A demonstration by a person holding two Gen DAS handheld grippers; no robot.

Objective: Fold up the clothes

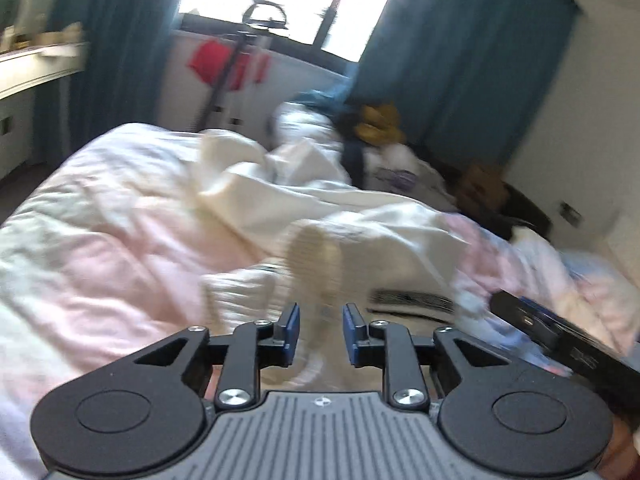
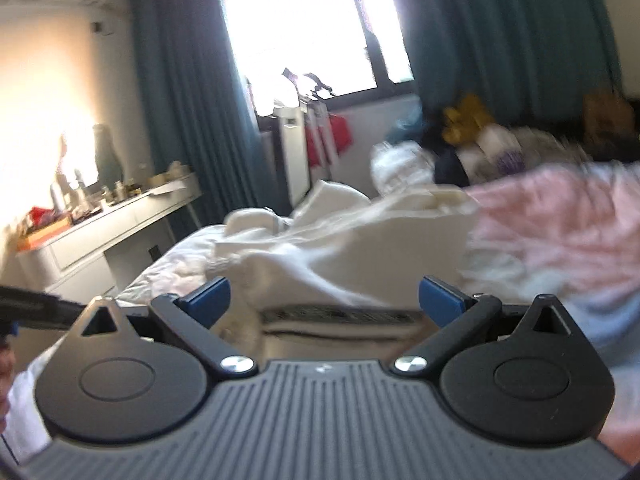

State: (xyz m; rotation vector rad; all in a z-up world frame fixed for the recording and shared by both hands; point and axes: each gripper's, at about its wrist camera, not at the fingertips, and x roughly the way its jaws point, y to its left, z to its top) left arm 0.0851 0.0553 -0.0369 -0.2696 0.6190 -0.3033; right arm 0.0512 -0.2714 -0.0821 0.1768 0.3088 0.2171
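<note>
A cream-white garment (image 1: pixel 320 216) lies crumpled on the bed, with a dark striped print near its front edge (image 1: pixel 412 300). It also shows in the right wrist view (image 2: pixel 360 256), blurred. My left gripper (image 1: pixel 320 332) hangs just above the garment's near part, its blue pads a narrow gap apart; blurred pale cloth shows between them, and whether it is pinched is unclear. My right gripper (image 2: pixel 324 300) is wide open and empty, low over the same garment. The right gripper's dark body (image 1: pixel 560 344) shows at the right of the left wrist view.
The bed has a pink-and-white quilt (image 1: pixel 100 248). A heap of other clothes (image 1: pixel 376 128) lies at the bed's far end, by teal curtains (image 1: pixel 460 60). A white dresser with bottles (image 2: pixel 100 216) stands left of the bed. A clothes rack (image 1: pixel 240 64) stands by the window.
</note>
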